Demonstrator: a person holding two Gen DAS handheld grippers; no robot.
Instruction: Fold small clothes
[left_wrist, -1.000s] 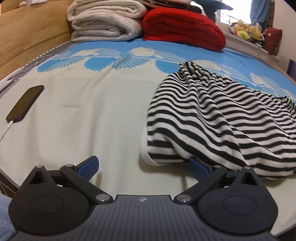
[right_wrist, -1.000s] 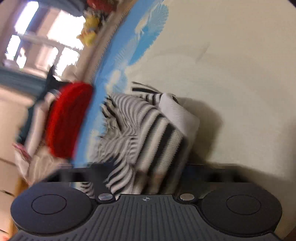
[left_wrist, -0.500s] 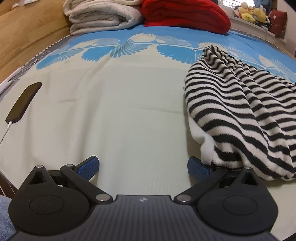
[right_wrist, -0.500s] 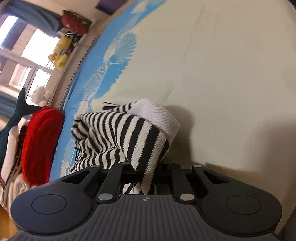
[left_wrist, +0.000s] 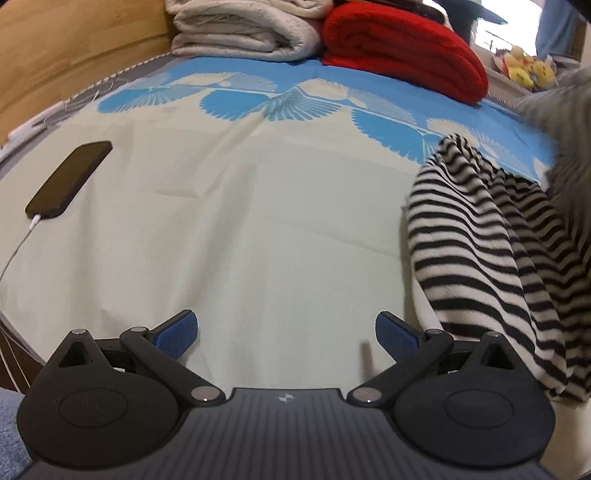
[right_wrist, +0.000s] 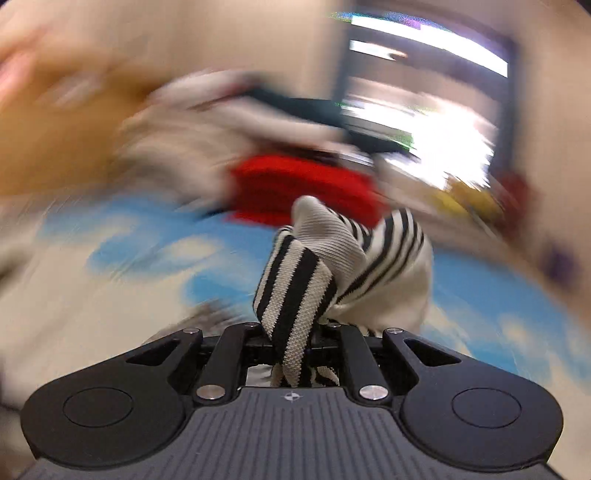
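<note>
A black-and-white striped garment (left_wrist: 495, 236) hangs lifted at the right of the left wrist view, its lower part draped beside my left gripper's right finger. My left gripper (left_wrist: 286, 330) is open and empty, low over the pale bedsheet (left_wrist: 240, 221), with blue pads (left_wrist: 177, 332) wide apart. In the right wrist view my right gripper (right_wrist: 291, 339) is shut on a bunched fold of the striped garment (right_wrist: 303, 280), which sticks up between the jaws. That view is blurred by motion.
A black phone (left_wrist: 68, 179) on a white cable lies on the sheet at the left. Folded grey-white blankets (left_wrist: 243, 29) and a red blanket (left_wrist: 402, 48) are stacked at the far end. A wooden headboard (left_wrist: 74, 44) stands at the left. Plush toys (left_wrist: 528, 70) sit at the far right.
The right gripper has lifted and swung with the garment, now facing the blankets. The garment has slid to the right away from my left gripper, which stays open.
</note>
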